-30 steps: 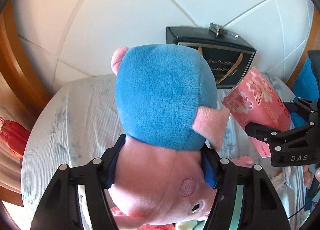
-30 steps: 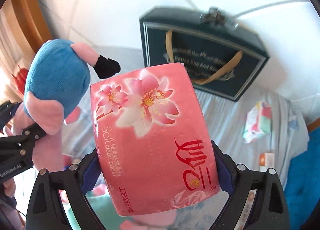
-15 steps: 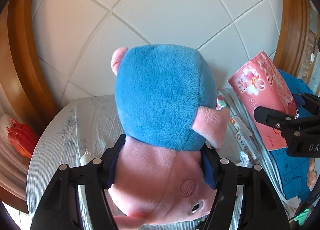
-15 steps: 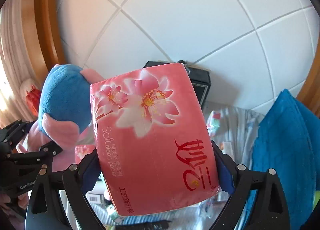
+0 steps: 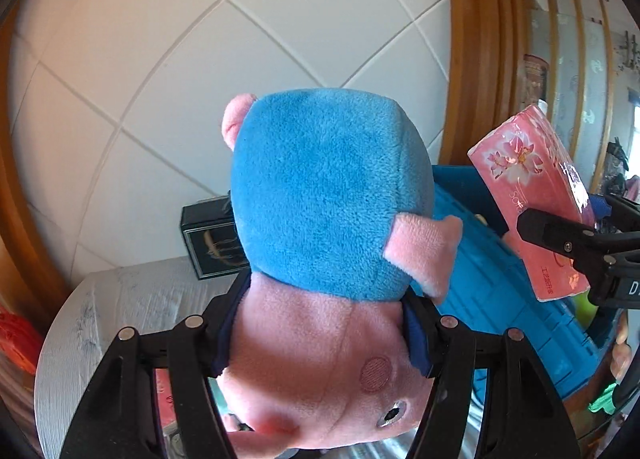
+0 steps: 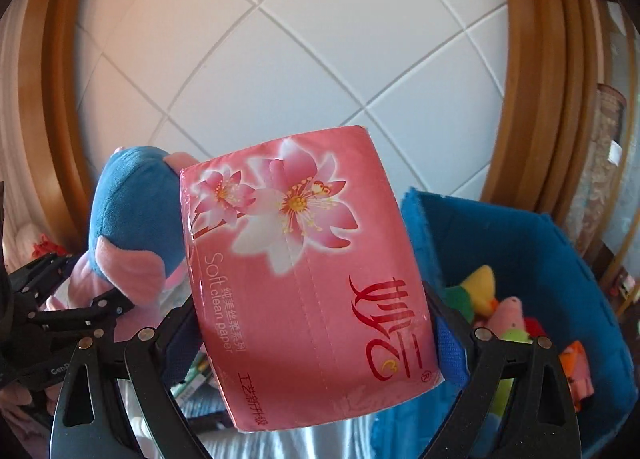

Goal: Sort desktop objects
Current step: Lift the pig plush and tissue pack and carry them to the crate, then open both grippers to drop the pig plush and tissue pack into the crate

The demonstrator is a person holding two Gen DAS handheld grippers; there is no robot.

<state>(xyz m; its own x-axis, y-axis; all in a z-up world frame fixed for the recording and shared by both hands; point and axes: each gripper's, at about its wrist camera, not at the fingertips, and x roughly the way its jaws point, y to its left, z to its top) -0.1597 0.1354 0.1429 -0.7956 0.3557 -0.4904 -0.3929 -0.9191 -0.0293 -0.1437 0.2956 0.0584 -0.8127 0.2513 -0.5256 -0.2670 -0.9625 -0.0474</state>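
My left gripper (image 5: 320, 335) is shut on a pink pig plush in a blue dress (image 5: 328, 195), held up in the air; the plush also shows at the left of the right wrist view (image 6: 132, 219). My right gripper (image 6: 312, 335) is shut on a pink tissue pack with flower print (image 6: 304, 267), held up beside the plush; the pack also shows at the right of the left wrist view (image 5: 528, 187). A blue fabric bin (image 6: 540, 243) sits to the right, below the pack, with several plush toys (image 6: 500, 307) inside.
A round table with a grey striped cloth (image 5: 104, 299) lies below. A dark box with a gold handle (image 5: 208, 239) stands at its back against the white tiled wall. Wooden frames flank the wall. Small packets (image 6: 192, 375) lie on the table under the grippers.
Both grippers have swung to the right with their loads. The blue bin has come into view on the right and the dark box has slid to the left.
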